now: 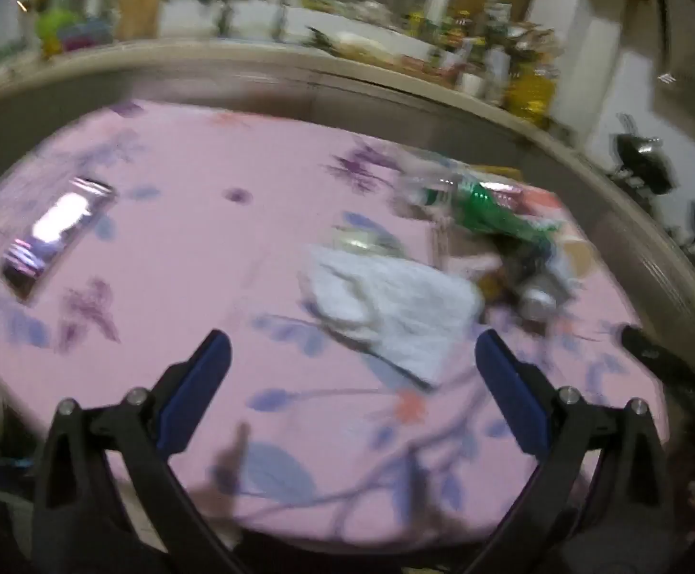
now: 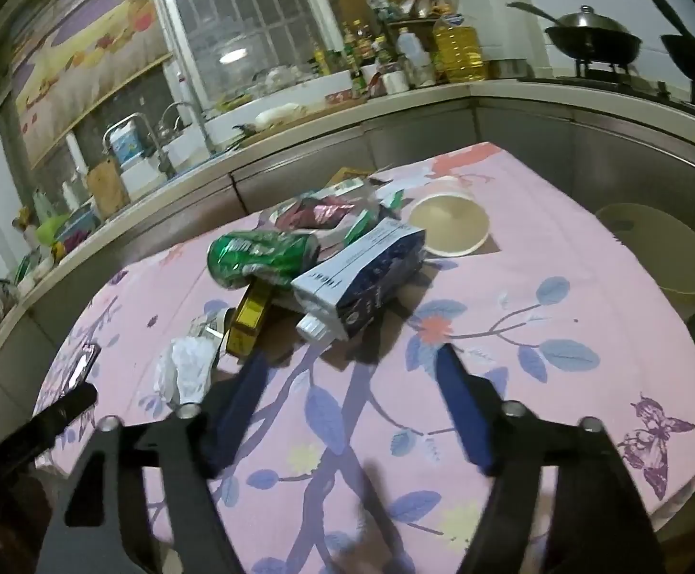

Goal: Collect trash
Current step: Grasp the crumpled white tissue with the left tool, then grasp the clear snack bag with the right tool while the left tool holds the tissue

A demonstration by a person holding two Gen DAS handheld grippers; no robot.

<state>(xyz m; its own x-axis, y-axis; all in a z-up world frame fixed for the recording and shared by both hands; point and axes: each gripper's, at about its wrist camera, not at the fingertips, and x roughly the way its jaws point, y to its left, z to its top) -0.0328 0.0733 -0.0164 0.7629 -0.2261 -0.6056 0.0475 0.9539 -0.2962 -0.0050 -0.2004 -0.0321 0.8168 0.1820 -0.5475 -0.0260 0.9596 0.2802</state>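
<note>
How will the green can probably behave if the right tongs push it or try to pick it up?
The green can lies on its side, leaning on the milk carton and a yellow box, so a push would probably roll or slide it off. It looks dented, likely empty and light. Its glossy, curved wall may slip between the open right tongs.

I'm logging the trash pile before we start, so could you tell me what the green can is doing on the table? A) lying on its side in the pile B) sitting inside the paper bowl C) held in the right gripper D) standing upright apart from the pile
A: the green can lies on its side among the trash, beside the blue-and-white carton.
</note>
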